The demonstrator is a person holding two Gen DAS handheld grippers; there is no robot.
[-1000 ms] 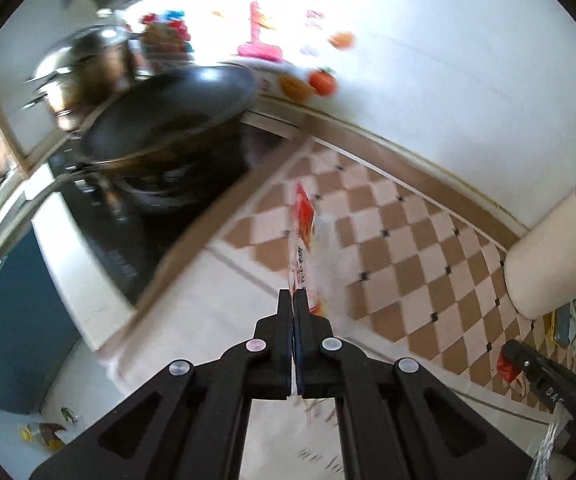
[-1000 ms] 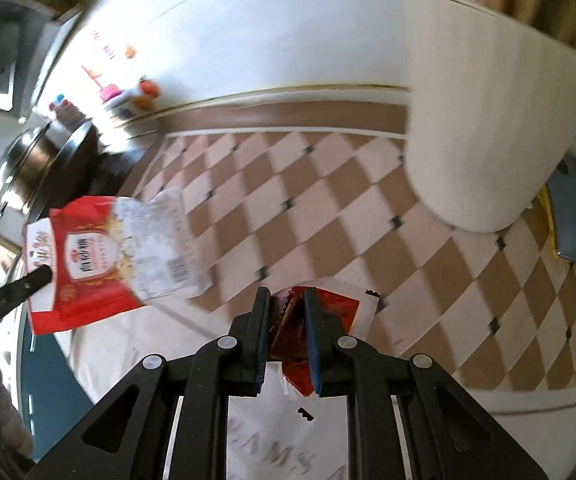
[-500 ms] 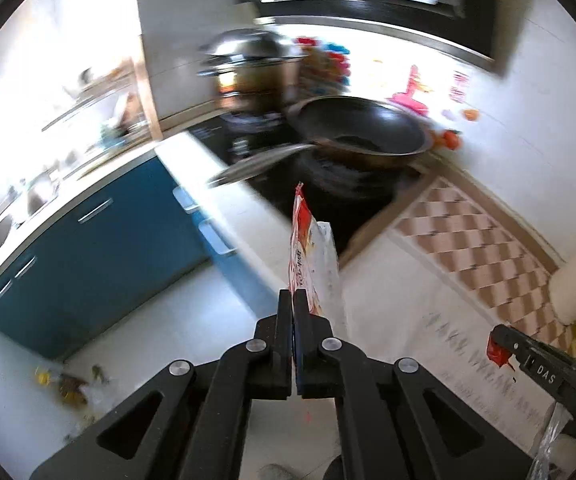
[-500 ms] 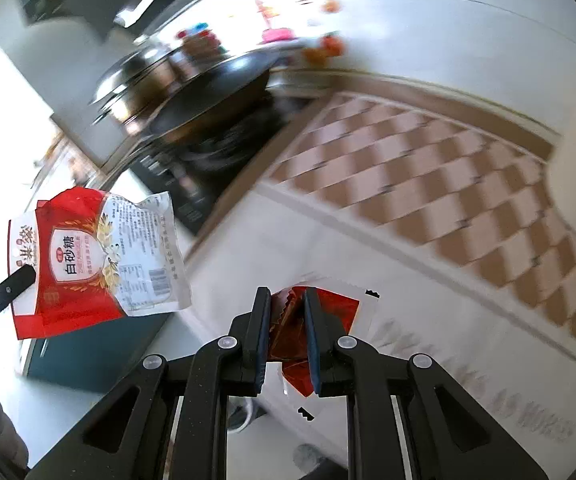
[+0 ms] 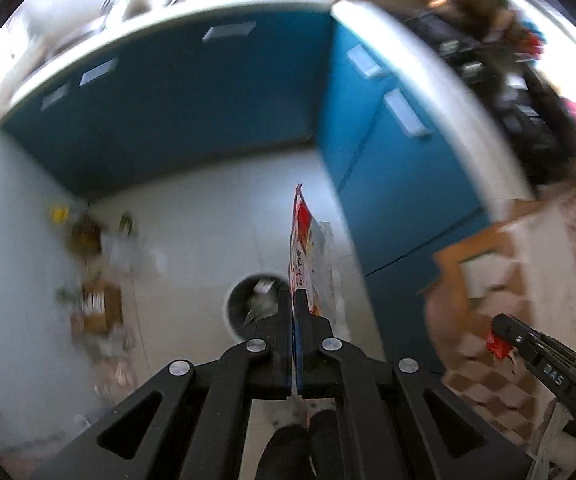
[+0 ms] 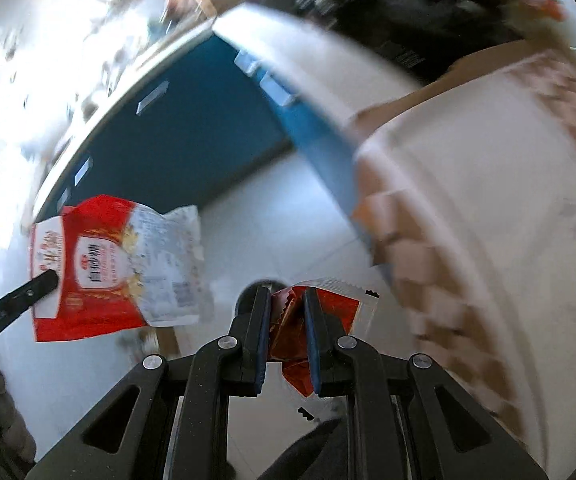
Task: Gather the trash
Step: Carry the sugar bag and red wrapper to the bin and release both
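My left gripper (image 5: 293,312) pinches the sugar bag (image 5: 303,240) edge-on, and my right gripper (image 6: 286,320) clamps a crumpled red wrapper (image 6: 320,312). The bin (image 5: 248,304) sits on the floor at twelve o'clock, just past my left fingertips (blurred). Both pieces are light, so releasing off-centre could let them drift past its rim.

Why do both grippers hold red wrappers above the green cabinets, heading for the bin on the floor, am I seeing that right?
Nearly. The cabinets are blue, not green, as the left wrist view shows. The left gripper does pinch a red-and-white sugar bag, the right gripper a crumpled red wrapper, above the round bin.
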